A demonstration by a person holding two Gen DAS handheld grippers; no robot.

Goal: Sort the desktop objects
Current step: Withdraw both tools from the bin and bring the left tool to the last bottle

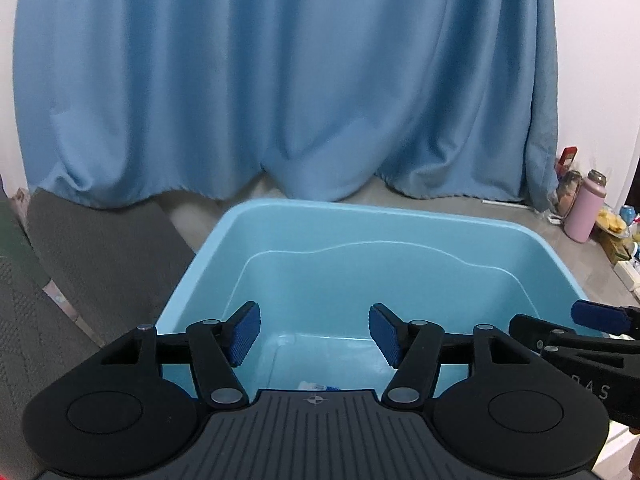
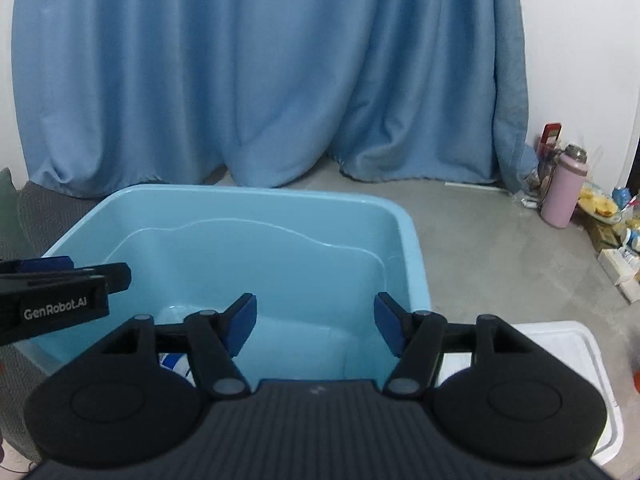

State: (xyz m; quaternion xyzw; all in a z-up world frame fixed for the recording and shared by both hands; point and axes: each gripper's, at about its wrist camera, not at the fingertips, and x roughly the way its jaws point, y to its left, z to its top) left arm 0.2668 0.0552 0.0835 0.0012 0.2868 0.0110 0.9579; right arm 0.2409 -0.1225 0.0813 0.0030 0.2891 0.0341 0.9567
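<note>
A light blue plastic tub (image 1: 400,216) stands on the floor in front of both grippers; it also shows in the right wrist view (image 2: 256,194). My left gripper (image 1: 314,334) is open and empty above the tub's near side. My right gripper (image 2: 315,324) is open and empty above the tub's near right part. A small white and blue object (image 1: 316,386) lies on the tub's bottom, mostly hidden behind the left gripper's body; a white and blue piece (image 2: 174,362) shows under the right gripper's left finger. The right gripper's fingertips (image 1: 596,318) show at the left view's right edge.
A blue curtain (image 1: 280,80) hangs behind the tub. A grey textured mat or cushion (image 1: 100,248) lies left of it. A pink bottle (image 2: 562,190) and clutter stand at the far right on the concrete floor (image 2: 500,248). A white lid or board (image 2: 576,356) lies right of the tub.
</note>
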